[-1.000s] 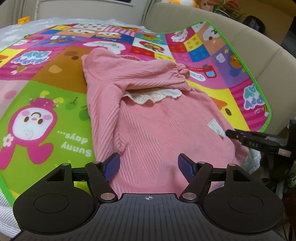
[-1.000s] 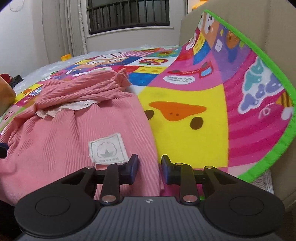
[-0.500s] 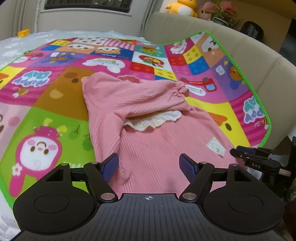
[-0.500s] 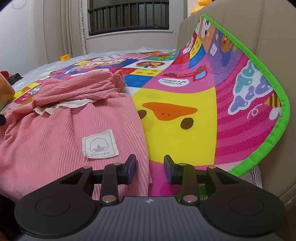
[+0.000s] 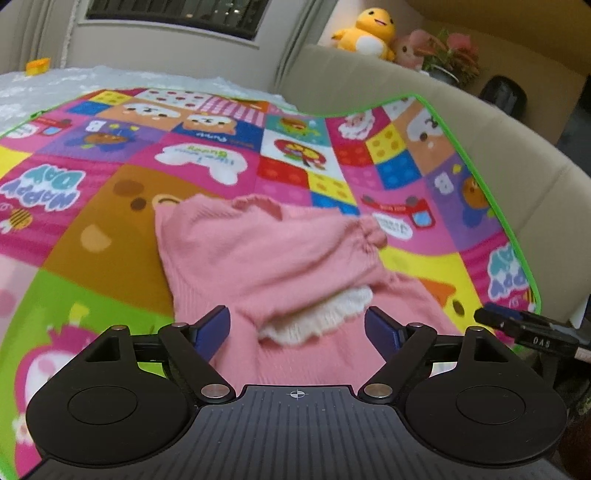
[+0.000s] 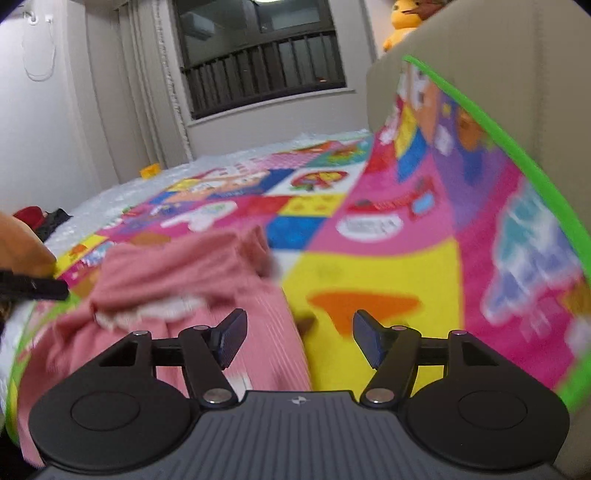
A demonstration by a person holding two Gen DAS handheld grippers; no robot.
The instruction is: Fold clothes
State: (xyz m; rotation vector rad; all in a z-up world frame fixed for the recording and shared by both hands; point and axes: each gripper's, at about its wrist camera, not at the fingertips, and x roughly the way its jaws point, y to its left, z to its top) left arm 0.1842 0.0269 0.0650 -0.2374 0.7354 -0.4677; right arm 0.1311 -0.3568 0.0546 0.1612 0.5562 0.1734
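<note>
A pink ribbed top (image 5: 273,258) lies on a brightly patterned play mat (image 5: 92,221), toward the mat's right edge, where the mat curls up against a beige padded headboard (image 5: 517,155). One sleeve is folded across the top's chest, and a white lace collar (image 5: 317,317) peeks out beneath it. The left gripper (image 5: 297,326) hovers over the top's lower part, its blue-padded jaws spread wide and holding nothing. The right gripper (image 6: 299,338) is at the top's right edge, jaws also wide apart and empty, one finger over pink fabric, the other over a yellow duck panel of the mat. A yellow plush duck (image 5: 365,33) sits on the ledge behind the headboard.
</note>
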